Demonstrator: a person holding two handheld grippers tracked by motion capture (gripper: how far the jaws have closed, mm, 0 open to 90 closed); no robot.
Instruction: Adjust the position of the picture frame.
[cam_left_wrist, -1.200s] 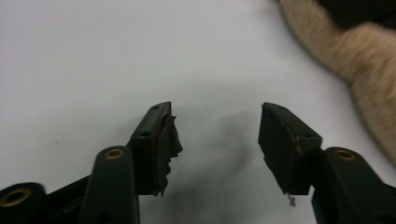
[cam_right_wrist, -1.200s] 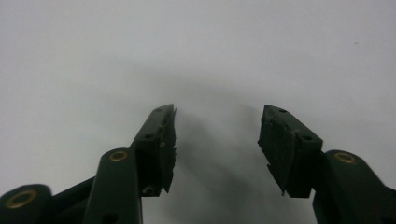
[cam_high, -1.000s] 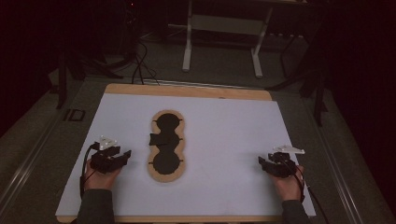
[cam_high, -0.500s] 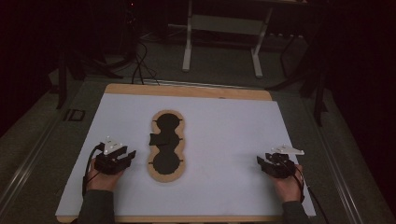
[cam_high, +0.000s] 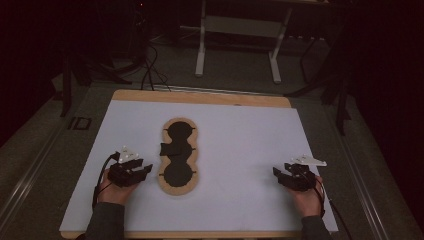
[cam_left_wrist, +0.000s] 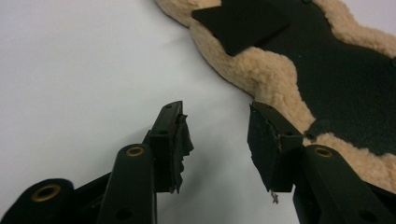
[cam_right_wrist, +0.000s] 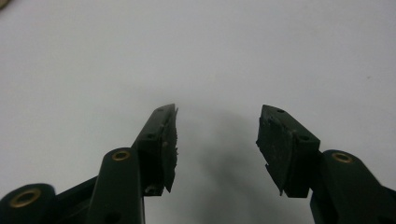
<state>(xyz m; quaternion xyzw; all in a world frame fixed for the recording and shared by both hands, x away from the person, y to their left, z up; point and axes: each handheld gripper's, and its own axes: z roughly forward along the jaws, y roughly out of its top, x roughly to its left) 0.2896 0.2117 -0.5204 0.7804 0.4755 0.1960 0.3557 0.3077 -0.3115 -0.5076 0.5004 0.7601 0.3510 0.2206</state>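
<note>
White tabletop; fleecy tan rim of the figure-eight pad up close beside left gripper.

A bench with a wooden edge carries a white sheet that covers nearly all of its top. On the sheet, left of centre, lies a peanut-shaped tan fleece pad with a black inner face. A small black piece rests across its narrow middle.

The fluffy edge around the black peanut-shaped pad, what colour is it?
The fleecy edge is a creamy tan around the black middle; the left gripper view shows it best.
</note>
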